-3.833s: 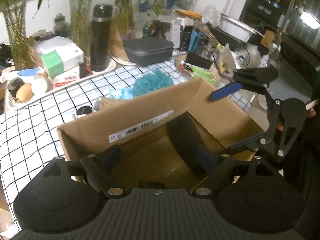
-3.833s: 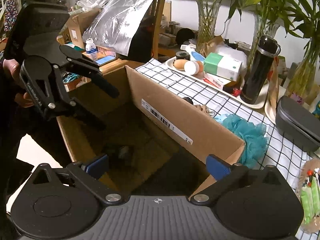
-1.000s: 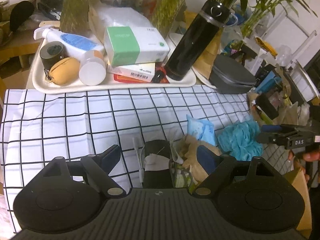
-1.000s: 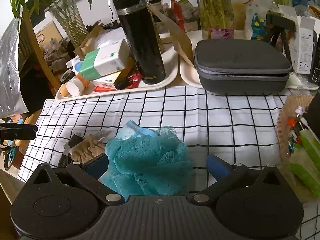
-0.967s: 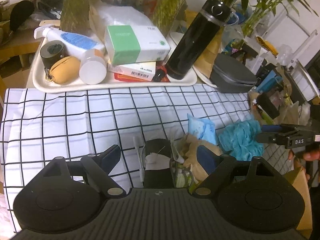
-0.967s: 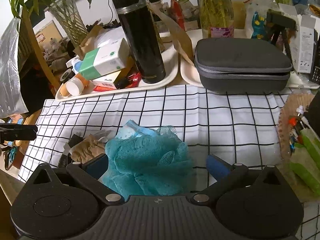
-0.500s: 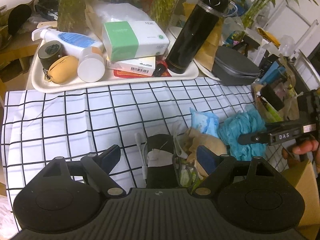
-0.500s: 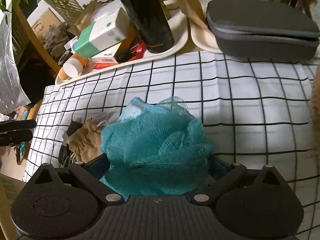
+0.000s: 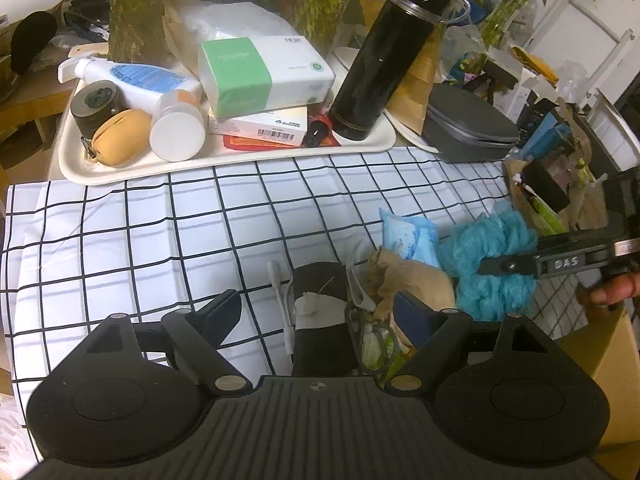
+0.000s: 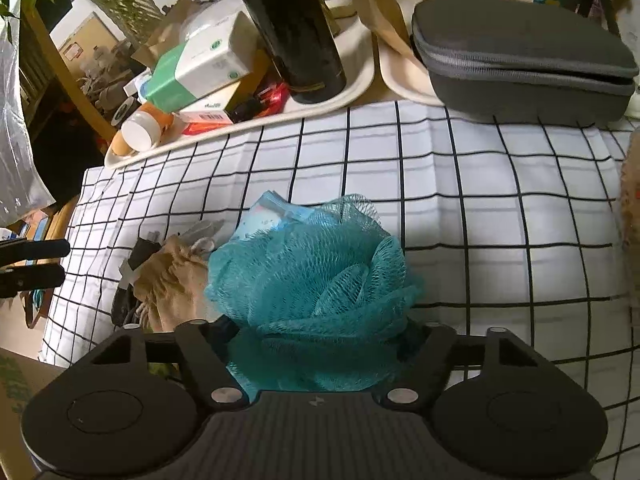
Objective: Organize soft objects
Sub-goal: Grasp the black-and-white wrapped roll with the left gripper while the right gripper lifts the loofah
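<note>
A teal mesh bath sponge [image 10: 316,276] lies on the checked cloth [image 10: 460,184]; it also shows in the left wrist view [image 9: 492,260]. My right gripper [image 10: 320,332] is closing around the sponge, its fingers sunk into the mesh on both sides. Beside the sponge lie a light blue packet [image 9: 404,232], a tan drawstring pouch [image 9: 416,280] and a black cloth item with a white label [image 9: 320,308]. My left gripper [image 9: 316,312] is open, its jaws either side of the black item and the pouch.
A white tray [image 9: 224,156] at the back holds a green-and-white box [image 9: 264,76], a black flask [image 9: 384,60], bottles and a tan purse. A grey zip case [image 10: 520,52] sits at the back right. A cardboard box corner [image 9: 612,344] is at the right edge.
My right gripper has moved down and forward onto the teal sponge and its jaws have narrowed around it. My left gripper has edged slightly closer to the black item and pouch.
</note>
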A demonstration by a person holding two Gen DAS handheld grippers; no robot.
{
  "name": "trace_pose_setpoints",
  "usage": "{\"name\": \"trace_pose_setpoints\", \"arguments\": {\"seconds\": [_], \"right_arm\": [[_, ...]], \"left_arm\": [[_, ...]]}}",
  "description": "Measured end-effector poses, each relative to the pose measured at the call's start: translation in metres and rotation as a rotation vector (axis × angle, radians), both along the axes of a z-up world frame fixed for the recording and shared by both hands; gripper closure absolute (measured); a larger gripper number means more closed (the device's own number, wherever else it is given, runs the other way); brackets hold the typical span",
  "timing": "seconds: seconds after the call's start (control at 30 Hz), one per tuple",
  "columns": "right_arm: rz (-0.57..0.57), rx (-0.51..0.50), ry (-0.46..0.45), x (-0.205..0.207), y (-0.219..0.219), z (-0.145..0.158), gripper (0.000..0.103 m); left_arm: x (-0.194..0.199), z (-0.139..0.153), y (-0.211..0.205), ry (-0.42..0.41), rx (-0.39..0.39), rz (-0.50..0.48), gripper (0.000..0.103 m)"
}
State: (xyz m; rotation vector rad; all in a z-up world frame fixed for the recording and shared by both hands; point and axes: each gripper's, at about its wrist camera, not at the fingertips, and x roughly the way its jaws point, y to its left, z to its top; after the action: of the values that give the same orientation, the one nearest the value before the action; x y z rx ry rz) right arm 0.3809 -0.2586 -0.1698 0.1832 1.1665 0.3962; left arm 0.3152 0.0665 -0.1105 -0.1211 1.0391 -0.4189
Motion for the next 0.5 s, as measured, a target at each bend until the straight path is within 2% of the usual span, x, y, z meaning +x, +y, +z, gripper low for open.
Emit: {"name": "trace_pose_setpoints", "arguments": {"seconds": [0.33, 0.43, 0.5], "right_arm": [[-0.077, -0.024, -0.206, -0.004, -0.018, 0.047, 0.038], [-0.092, -0.019, -0.250, -0.005, -0.024, 0.058, 0.038], [-0.102, -0.027, -0.269, -0.006, -0.026, 0.061, 0.038]], "left_arm": [[0.001, -0.008, -0.001, -0.001, 0.030, -0.038, 0.021], [0.003, -0.015, -0.007, 0.007, 0.061, -0.078, 0.029], [0.004, -0.021, -0.011, 0.018, 0.088, -0.104, 0.038]]}}
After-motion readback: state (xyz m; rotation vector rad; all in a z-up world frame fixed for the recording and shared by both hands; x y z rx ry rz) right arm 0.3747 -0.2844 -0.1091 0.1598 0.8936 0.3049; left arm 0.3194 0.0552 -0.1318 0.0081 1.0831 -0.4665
